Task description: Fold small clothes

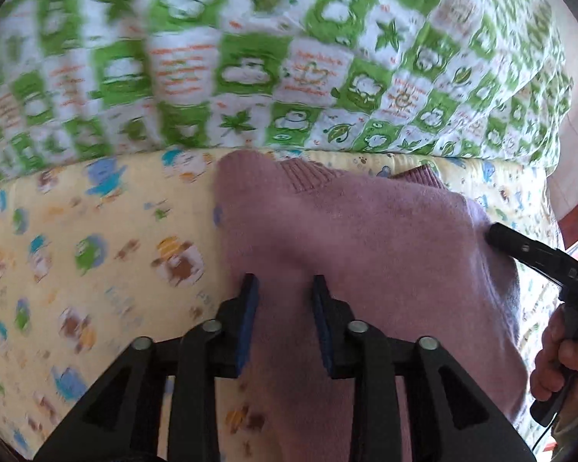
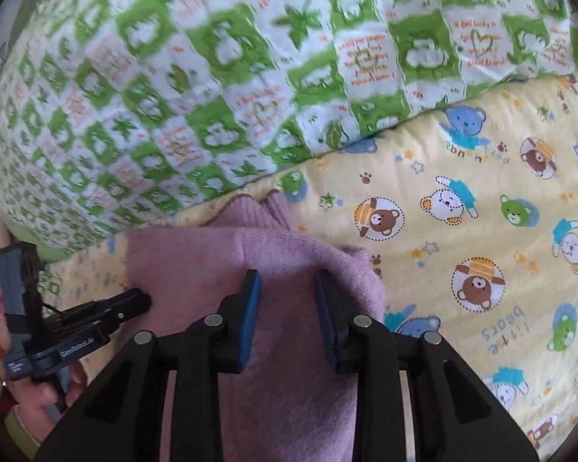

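Observation:
A small pink knit sweater (image 1: 366,238) lies on a yellow sheet printed with bears (image 1: 96,231), with its ribbed collar towards the green quilt. My left gripper (image 1: 285,285) stands over its near left part. The blue pads are a little apart with pink knit between them, not pressed, so it is open. My right gripper (image 2: 287,281) is shut on a raised fold of the sweater (image 2: 196,261), which bunches up between its pads. Each gripper shows in the other's view at the sweater's side edge: the right gripper (image 1: 495,233) and the left gripper (image 2: 144,302).
A puffy green and white quilt (image 1: 250,69) lies heaped just beyond the sweater and overlaps the yellow sheet (image 2: 462,231). A person's hand (image 1: 558,354) grips the right handle, and another hand (image 2: 38,396) grips the left one. The sheet spreads out to both sides of the sweater.

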